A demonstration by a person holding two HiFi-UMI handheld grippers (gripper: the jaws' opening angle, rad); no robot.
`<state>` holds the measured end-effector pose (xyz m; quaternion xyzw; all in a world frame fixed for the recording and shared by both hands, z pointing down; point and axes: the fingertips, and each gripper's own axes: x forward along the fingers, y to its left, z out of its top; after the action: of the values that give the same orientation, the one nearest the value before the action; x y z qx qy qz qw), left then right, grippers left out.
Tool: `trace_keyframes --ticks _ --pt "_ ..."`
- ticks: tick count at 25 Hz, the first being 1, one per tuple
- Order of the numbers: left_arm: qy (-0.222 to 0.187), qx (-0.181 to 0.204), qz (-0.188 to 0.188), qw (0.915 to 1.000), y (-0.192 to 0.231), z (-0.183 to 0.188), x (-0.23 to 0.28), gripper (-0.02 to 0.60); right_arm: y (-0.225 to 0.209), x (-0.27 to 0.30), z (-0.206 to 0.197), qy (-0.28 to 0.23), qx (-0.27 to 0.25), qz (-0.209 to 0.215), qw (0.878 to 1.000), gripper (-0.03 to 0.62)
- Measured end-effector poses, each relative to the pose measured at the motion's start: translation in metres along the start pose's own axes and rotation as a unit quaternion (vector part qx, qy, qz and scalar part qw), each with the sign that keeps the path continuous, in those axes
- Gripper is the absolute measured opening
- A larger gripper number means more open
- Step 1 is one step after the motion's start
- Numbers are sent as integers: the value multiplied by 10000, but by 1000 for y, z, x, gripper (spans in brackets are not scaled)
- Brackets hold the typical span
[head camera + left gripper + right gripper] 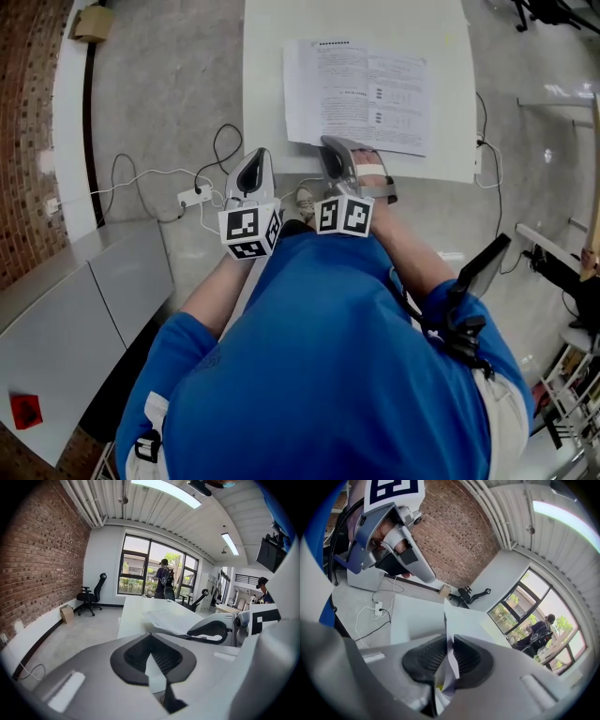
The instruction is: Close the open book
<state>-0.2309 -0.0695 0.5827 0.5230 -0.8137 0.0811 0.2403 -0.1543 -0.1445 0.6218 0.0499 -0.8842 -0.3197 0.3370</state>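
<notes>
Book first: a thin sheaf of its pages is pinched in your right gripper. The jaws are narrow, with the pads pressing on white paper that stands on edge between them and runs away from you. That grip is at the book's near edge, on its left half. The book lies open and flat on the white counter, straight ahead of this gripper. Its spine seems to run away from you, just to the right of the grip, so I judge the sheaf must swing up and over to the right. Your left gripper is by the counter's near left corner, its jaws drawn together on nothing. It is farther from the book than the right one.
</notes>
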Motion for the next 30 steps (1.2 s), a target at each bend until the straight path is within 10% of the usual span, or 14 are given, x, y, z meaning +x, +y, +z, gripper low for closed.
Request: trace_keyframes --ticks 16,30 --pt "-358 369 -458 9976 -49 42 1 6 -56 -57 -38 -57 2206 -452 9743 35" --pt "-383 781 -1116 9899 -98 62 35 6 -88 -74 -119 571 3933 -768 9144 37"
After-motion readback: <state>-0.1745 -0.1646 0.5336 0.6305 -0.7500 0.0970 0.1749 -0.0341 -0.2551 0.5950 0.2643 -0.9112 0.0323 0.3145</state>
